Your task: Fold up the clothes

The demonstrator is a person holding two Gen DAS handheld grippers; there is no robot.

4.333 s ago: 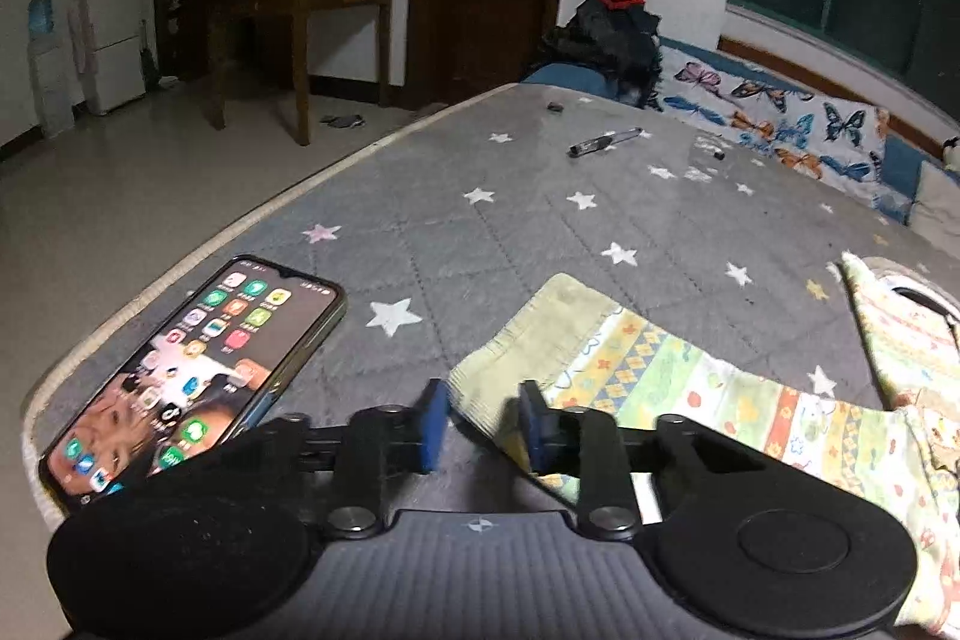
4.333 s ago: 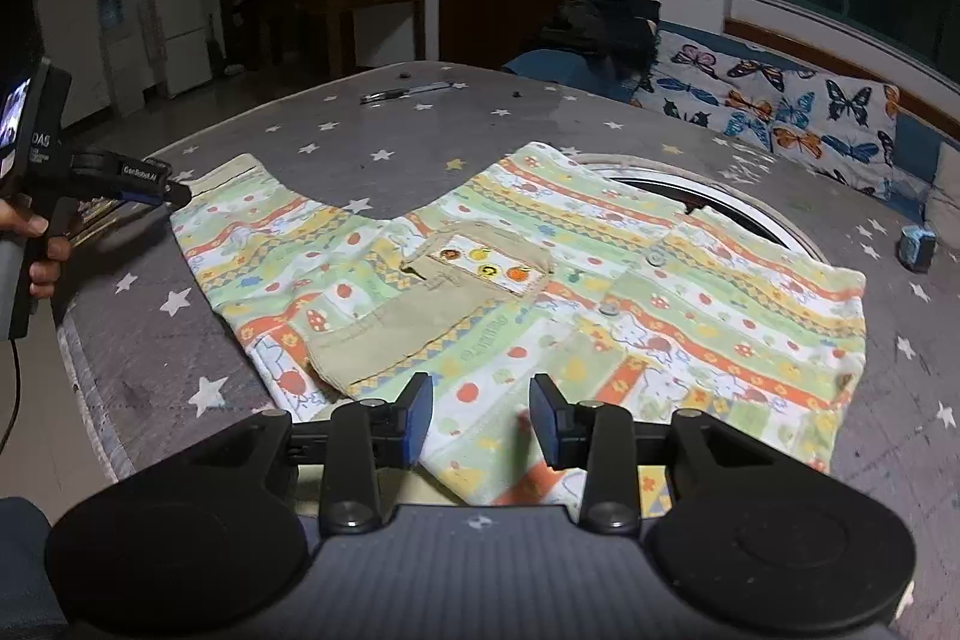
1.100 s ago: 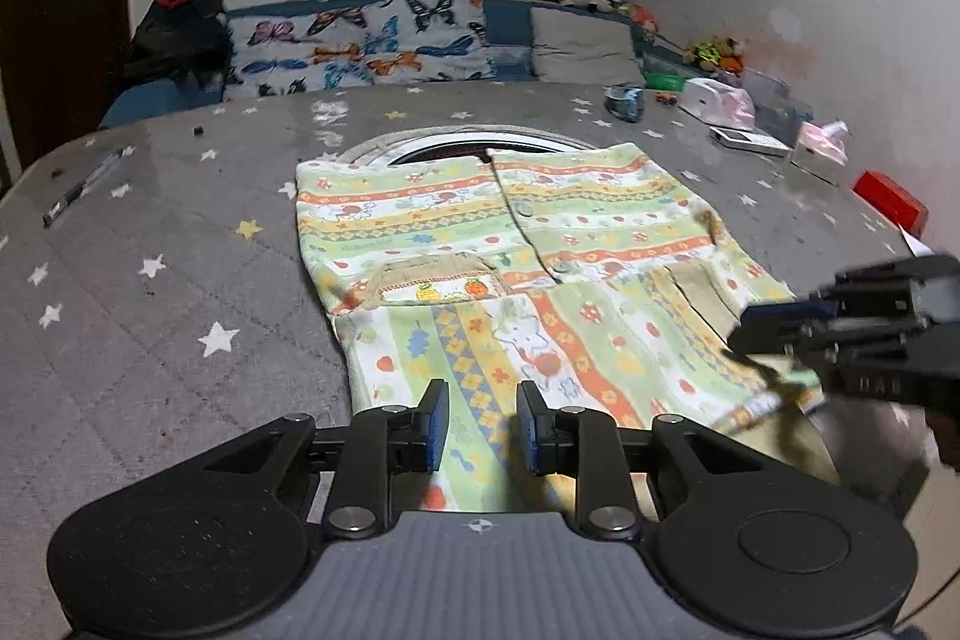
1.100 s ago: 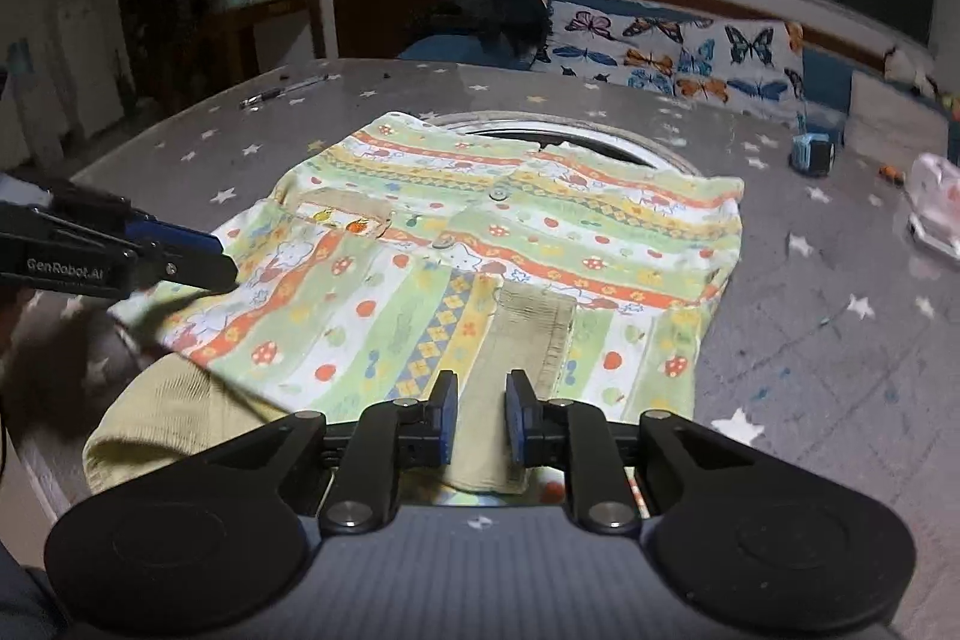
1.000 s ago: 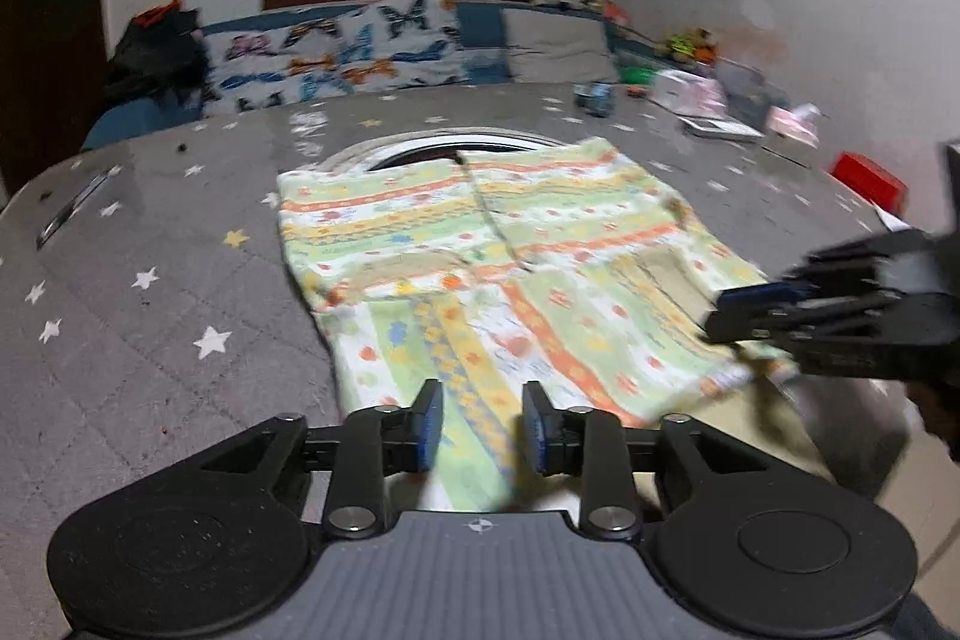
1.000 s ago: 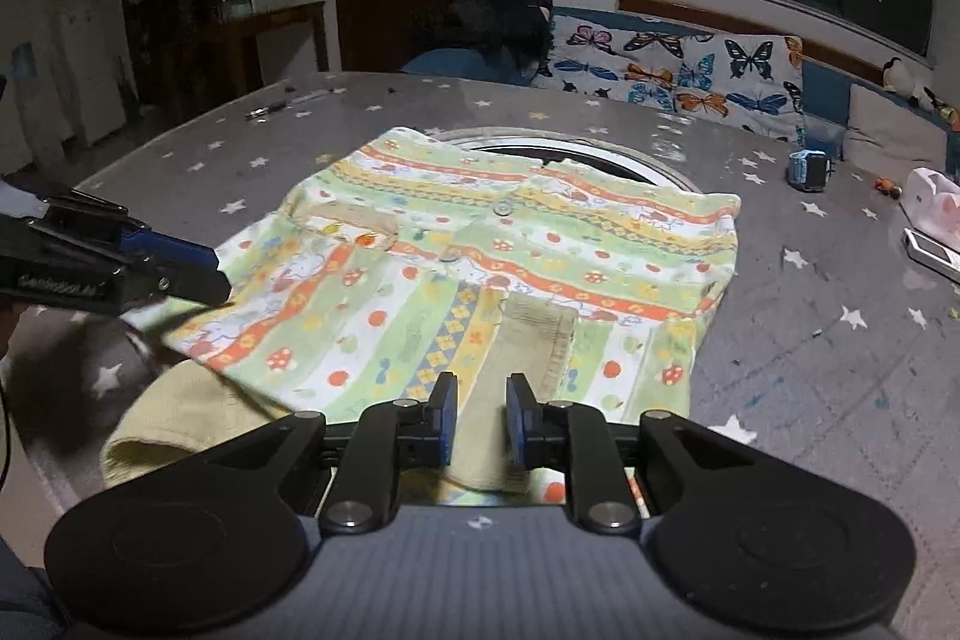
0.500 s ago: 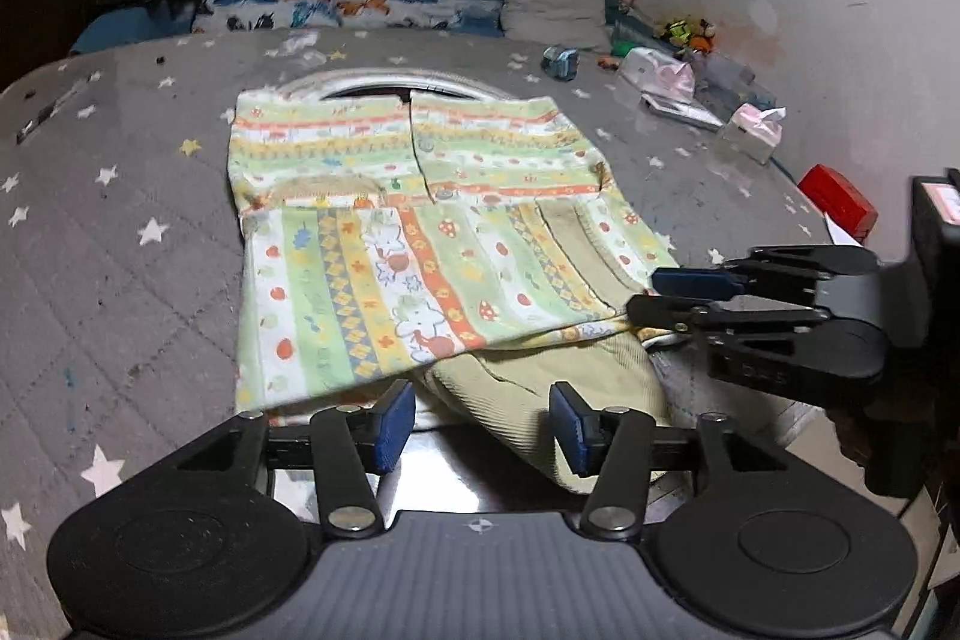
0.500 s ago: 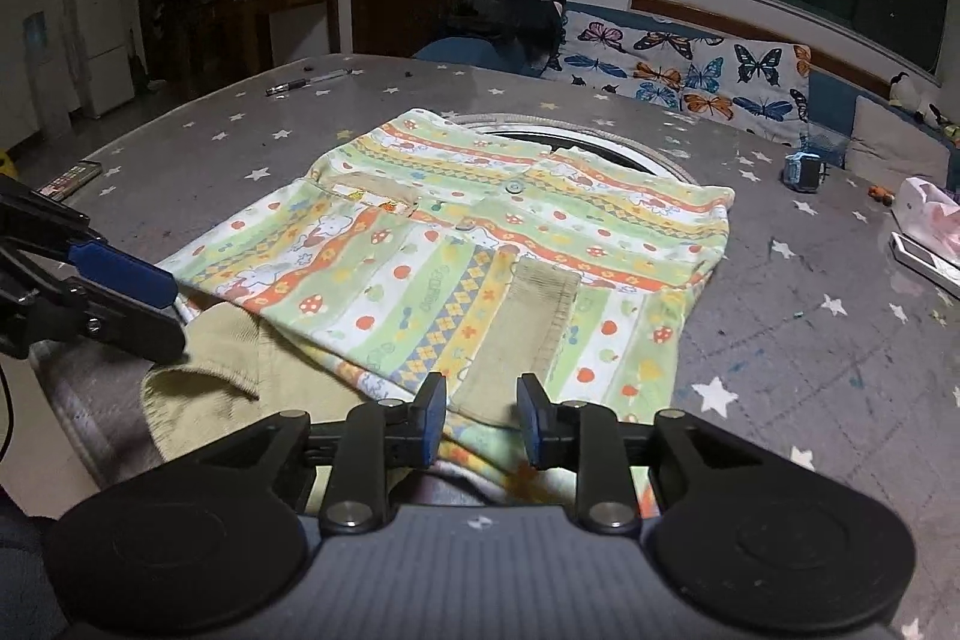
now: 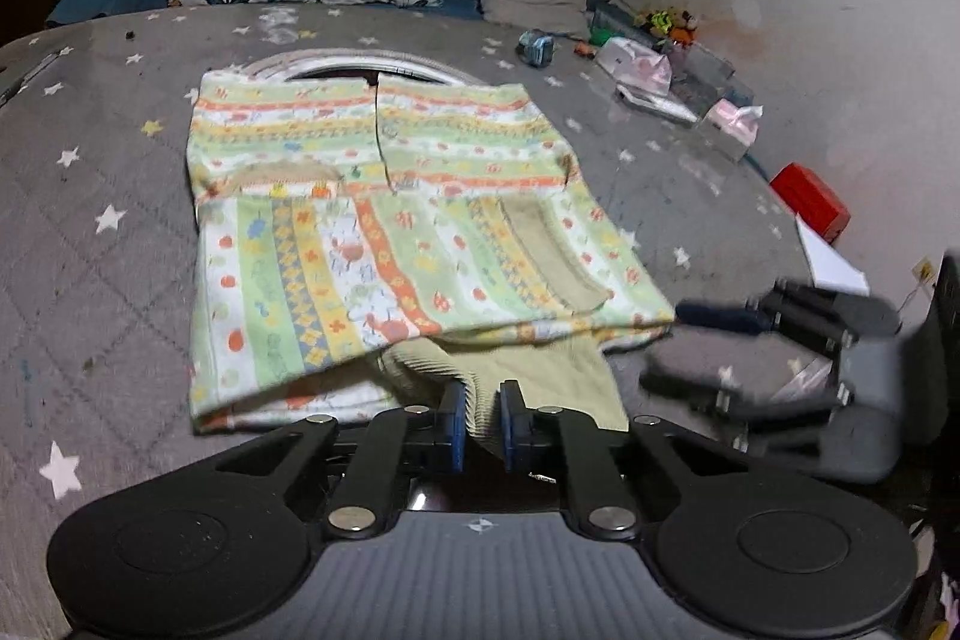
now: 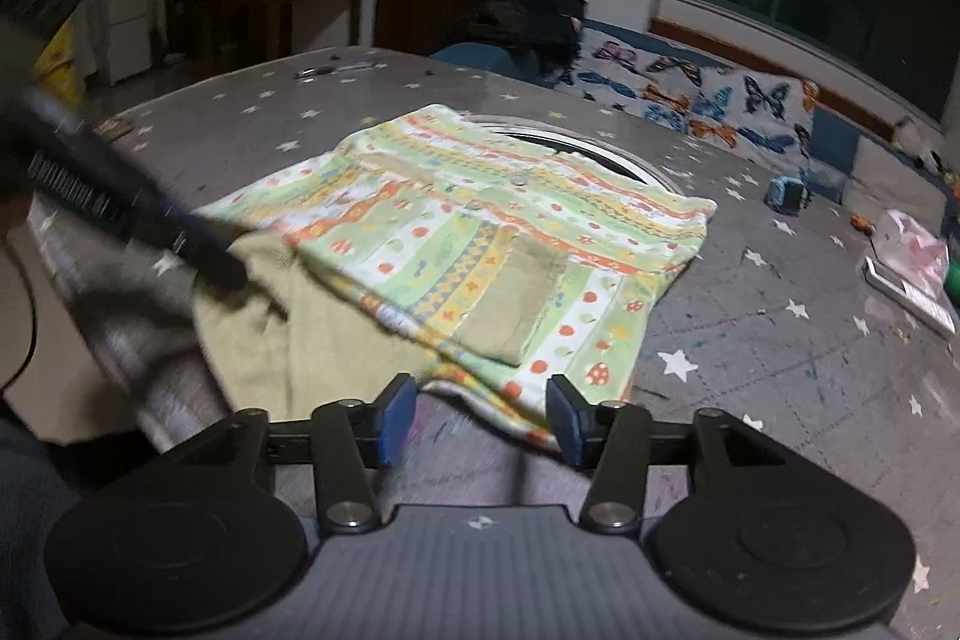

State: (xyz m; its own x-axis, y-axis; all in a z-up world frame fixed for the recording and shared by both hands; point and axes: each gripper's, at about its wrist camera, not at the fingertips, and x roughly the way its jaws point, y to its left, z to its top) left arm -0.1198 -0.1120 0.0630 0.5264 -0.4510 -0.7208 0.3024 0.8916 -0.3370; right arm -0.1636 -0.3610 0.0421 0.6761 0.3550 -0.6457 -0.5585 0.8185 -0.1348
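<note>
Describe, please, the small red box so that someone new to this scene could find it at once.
Start from the grey star-patterned mattress with the striped shirt spread on it. Follow the clutter along the wall-side edge towards the camera. The red box lies past the pink-and-white packets, beside a white sheet; it is the only solid bright-red thing there.
</note>
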